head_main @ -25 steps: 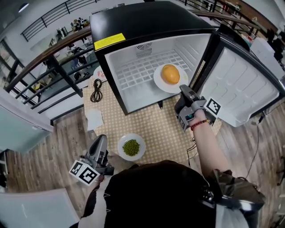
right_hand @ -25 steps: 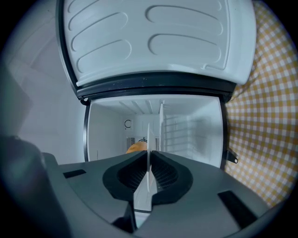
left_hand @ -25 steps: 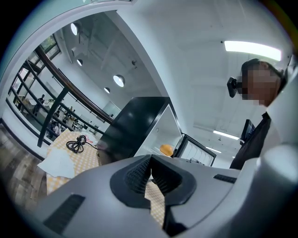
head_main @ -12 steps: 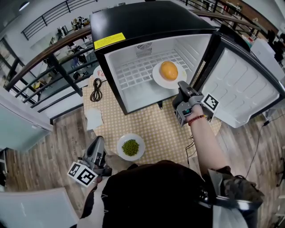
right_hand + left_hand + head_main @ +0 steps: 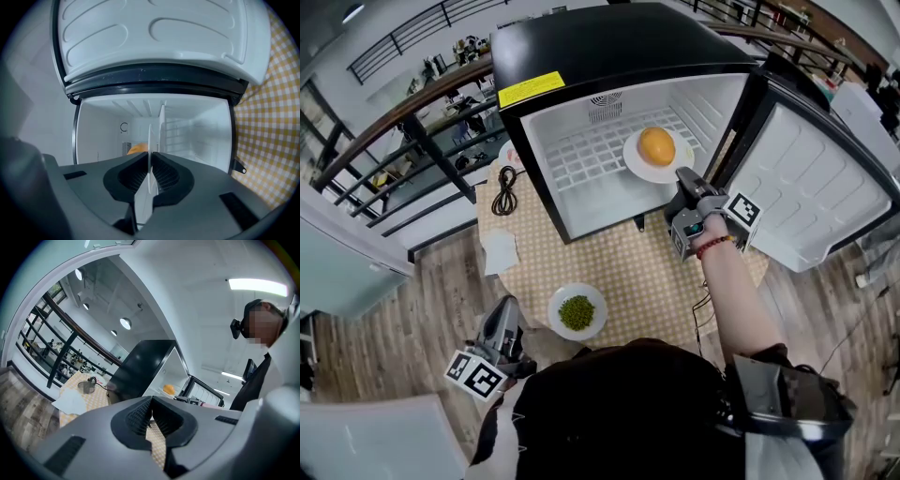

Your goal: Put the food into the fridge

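Observation:
A small black fridge (image 5: 609,47) stands open on a checked cloth, its door (image 5: 806,183) swung to the right. My right gripper (image 5: 684,178) is shut on the rim of a white plate (image 5: 649,164) carrying an orange bun (image 5: 656,146), held just inside the fridge over the wire shelf (image 5: 600,150). In the right gripper view the plate's edge (image 5: 150,154) is pinched between the pads, the bun (image 5: 137,149) behind it. A white bowl of green peas (image 5: 577,311) sits on the cloth near me. My left gripper (image 5: 504,319) hangs low left of that bowl, shut and empty.
A black cable (image 5: 503,190) and a white napkin (image 5: 499,251) lie on the checked cloth (image 5: 628,262) left of the fridge. Railings and a wooden floor (image 5: 403,300) surround the table. The open door blocks the right side.
My right gripper has carried the plate with the bun a little deeper into the fridge. The left gripper has sunk slightly lower.

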{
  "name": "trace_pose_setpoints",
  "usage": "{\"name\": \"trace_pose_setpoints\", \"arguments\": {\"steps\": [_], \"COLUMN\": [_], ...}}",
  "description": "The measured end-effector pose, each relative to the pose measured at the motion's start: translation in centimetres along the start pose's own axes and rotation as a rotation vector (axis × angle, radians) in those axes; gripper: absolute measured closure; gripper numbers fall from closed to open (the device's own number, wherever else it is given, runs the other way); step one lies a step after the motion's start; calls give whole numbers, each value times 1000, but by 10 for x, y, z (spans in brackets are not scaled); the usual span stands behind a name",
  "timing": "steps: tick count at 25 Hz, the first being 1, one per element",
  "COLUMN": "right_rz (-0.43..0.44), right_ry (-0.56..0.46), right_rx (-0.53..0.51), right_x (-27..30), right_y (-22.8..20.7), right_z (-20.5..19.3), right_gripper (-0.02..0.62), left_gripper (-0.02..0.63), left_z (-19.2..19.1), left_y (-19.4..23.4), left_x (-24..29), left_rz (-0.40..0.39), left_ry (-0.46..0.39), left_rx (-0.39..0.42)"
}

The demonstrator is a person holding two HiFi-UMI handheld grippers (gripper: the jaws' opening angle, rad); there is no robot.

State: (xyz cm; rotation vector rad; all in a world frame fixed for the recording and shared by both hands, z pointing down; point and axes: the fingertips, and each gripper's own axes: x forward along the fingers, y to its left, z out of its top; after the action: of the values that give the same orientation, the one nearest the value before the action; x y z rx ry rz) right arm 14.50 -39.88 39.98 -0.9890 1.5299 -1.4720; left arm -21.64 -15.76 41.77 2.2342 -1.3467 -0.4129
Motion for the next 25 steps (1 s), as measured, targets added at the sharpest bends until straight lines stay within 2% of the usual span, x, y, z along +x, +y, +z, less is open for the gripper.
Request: {"name": "trace_pose_setpoints", "arguments": {"steps": [25], "right_rz": [-69], "right_ry": [-17], "right_rx": [-20], "right_x": [26], "right_y": [-6], "right_z": [15], "right_gripper": [558], "left_gripper": [592], "left_z": [-9], "left_y": [-3], "left_x": [2], "left_rz": [20], "left_ry": [4], "left_rx": [-11]}}
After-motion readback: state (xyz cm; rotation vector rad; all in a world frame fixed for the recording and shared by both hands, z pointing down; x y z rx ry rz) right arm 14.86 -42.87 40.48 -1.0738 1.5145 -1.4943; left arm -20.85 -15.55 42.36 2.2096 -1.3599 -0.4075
